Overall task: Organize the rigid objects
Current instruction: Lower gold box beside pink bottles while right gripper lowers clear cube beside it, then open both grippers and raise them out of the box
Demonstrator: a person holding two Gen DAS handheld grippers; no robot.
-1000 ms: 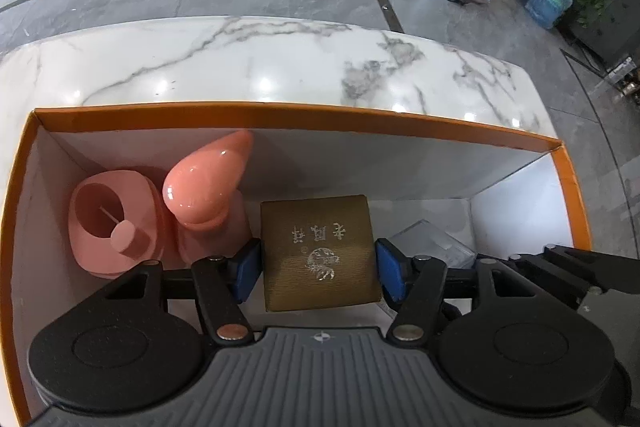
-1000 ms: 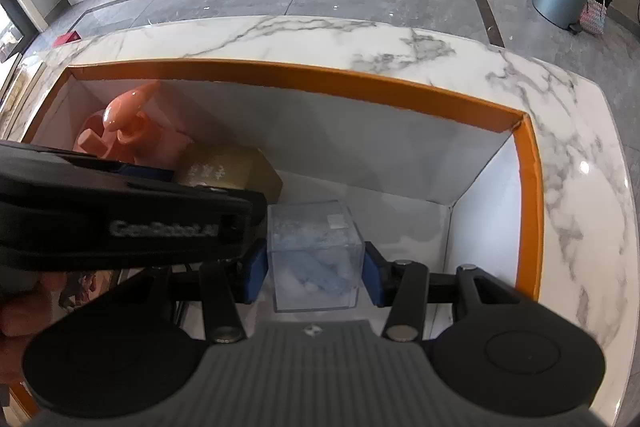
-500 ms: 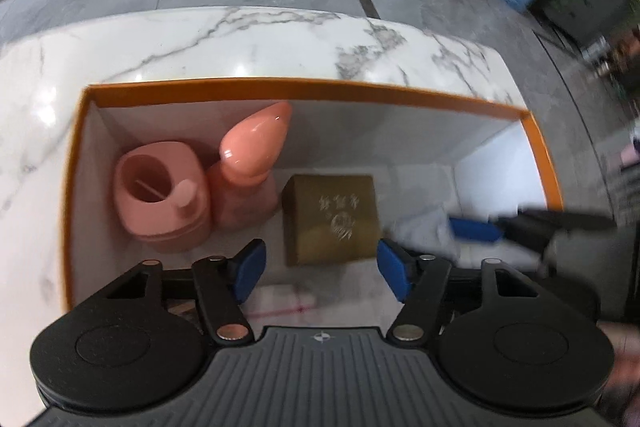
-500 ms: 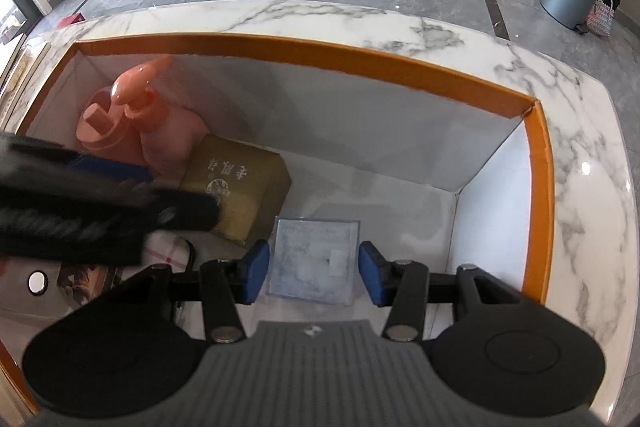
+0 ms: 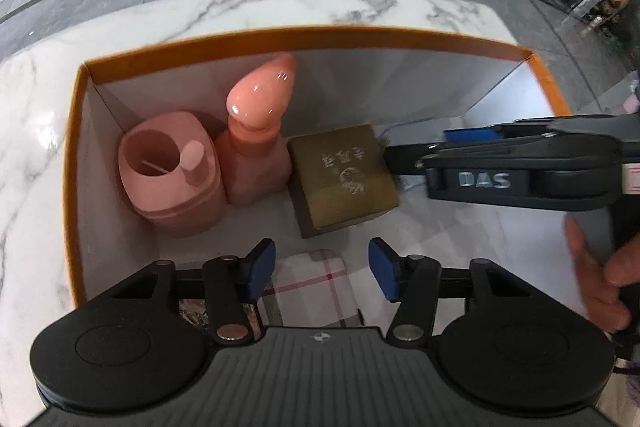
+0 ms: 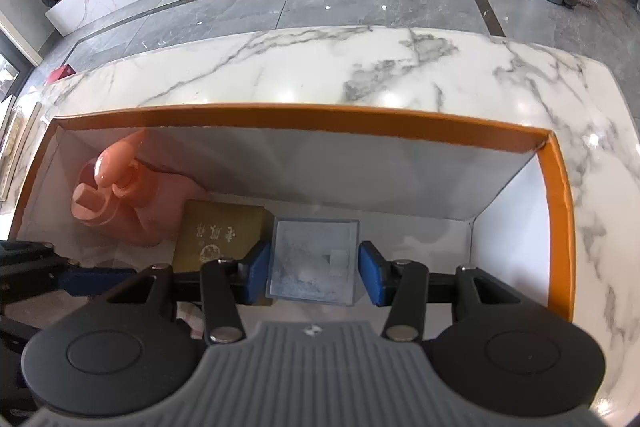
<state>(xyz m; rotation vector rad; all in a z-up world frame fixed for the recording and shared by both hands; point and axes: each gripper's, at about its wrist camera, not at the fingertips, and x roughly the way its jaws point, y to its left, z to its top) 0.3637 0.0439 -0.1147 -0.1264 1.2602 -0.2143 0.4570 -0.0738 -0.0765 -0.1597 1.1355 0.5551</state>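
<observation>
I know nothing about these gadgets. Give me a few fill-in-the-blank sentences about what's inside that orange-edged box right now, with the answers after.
1. The gold box stands directly right of the pink ____ with the pointed cap.
2. The clear plastic box sits between the blue fingers of the ____ gripper.
3. The left gripper holds ____.
4. The storage box's rim is colored ____.

Answers: bottle; right; nothing; orange

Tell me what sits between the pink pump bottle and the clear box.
The gold box sits between the pink pump bottle and the clear box, per the right wrist view.
</observation>
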